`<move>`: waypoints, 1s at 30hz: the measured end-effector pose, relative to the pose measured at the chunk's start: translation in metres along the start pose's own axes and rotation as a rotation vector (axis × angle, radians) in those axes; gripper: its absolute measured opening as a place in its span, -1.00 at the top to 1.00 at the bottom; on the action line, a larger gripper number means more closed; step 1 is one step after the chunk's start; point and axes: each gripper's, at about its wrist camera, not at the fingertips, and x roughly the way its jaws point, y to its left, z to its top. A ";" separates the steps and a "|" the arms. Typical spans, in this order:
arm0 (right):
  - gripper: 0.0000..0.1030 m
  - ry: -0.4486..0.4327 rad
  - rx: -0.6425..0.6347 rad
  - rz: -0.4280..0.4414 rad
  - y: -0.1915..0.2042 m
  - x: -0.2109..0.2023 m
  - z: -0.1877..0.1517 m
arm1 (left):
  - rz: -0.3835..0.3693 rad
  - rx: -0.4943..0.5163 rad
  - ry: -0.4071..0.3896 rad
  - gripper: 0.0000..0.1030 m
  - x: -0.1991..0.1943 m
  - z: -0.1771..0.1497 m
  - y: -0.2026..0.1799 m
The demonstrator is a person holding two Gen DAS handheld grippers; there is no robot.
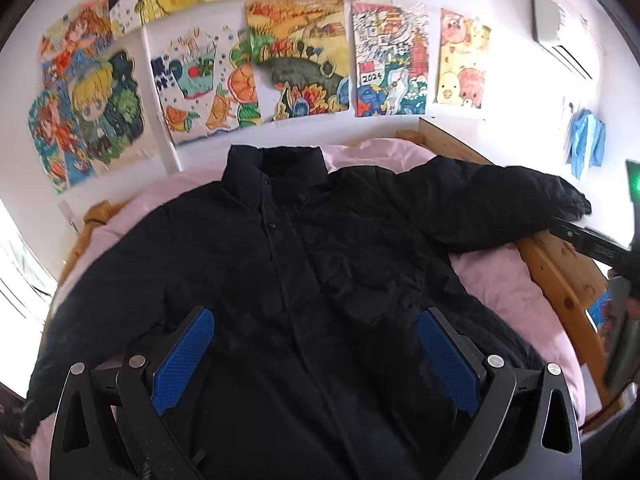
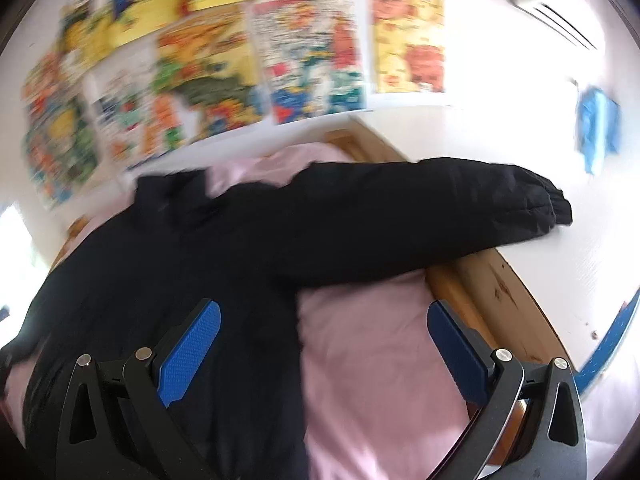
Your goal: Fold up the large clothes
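A large black jacket [image 1: 312, 264] lies front up on a pink bed cover [image 1: 504, 280], collar toward the wall, both sleeves spread out. Its right sleeve [image 2: 440, 216] reaches over the wooden bed rail to the white wall. My left gripper [image 1: 316, 336] is open and empty above the jacket's lower front, one blue pad on each side of the zip line. My right gripper [image 2: 324, 332] is open and empty above the jacket's right side and the pink cover below the sleeve. The right wrist view is blurred. The right gripper also shows at the left wrist view's right edge [image 1: 592, 240].
A wooden bed frame [image 1: 560, 264] runs along the right side against a white wall. Many colourful drawings [image 1: 296, 56] hang on the wall behind the bed. A blue cloth [image 2: 598, 128] hangs on the right wall. An air conditioner [image 1: 560, 36] is at upper right.
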 end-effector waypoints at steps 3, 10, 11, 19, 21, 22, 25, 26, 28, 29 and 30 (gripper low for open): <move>-0.98 -0.047 0.131 -0.075 -0.015 0.035 0.006 | 0.020 -0.068 0.046 -1.00 0.018 0.002 0.001; -0.98 -0.204 0.185 -0.311 -0.035 0.068 0.017 | 0.077 -0.059 0.047 -1.00 0.044 -0.008 0.012; -0.98 -0.221 0.172 -0.321 -0.037 0.066 0.020 | 0.078 -0.057 0.054 -1.00 0.047 -0.007 0.012; -0.98 -0.245 0.069 -0.513 -0.083 0.067 0.066 | 0.101 -0.055 0.069 -1.00 0.063 -0.002 0.008; -0.98 -0.208 0.077 -0.540 -0.099 0.074 0.073 | 0.102 -0.060 0.066 -1.00 0.065 0.000 0.008; -0.98 -0.184 0.094 -0.546 -0.108 0.079 0.076 | 0.101 -0.063 0.069 -1.00 0.066 0.001 0.006; -0.98 -0.137 0.179 -0.560 -0.132 0.090 0.078 | 0.101 -0.061 0.078 -1.00 0.070 0.004 0.004; -0.98 -0.118 0.212 -0.557 -0.141 0.094 0.079 | 0.103 -0.057 0.080 -1.00 0.071 0.004 0.002; -0.97 -0.085 0.265 -0.546 -0.153 0.103 0.077 | 0.108 -0.052 0.077 -1.00 0.073 0.005 -0.001; -0.97 -0.078 0.283 -0.538 -0.157 0.108 0.076 | 0.110 -0.052 0.076 -1.00 0.073 0.006 -0.001; -0.97 -0.070 0.290 -0.539 -0.160 0.112 0.075 | 0.106 -0.055 0.078 -1.00 0.074 0.007 -0.002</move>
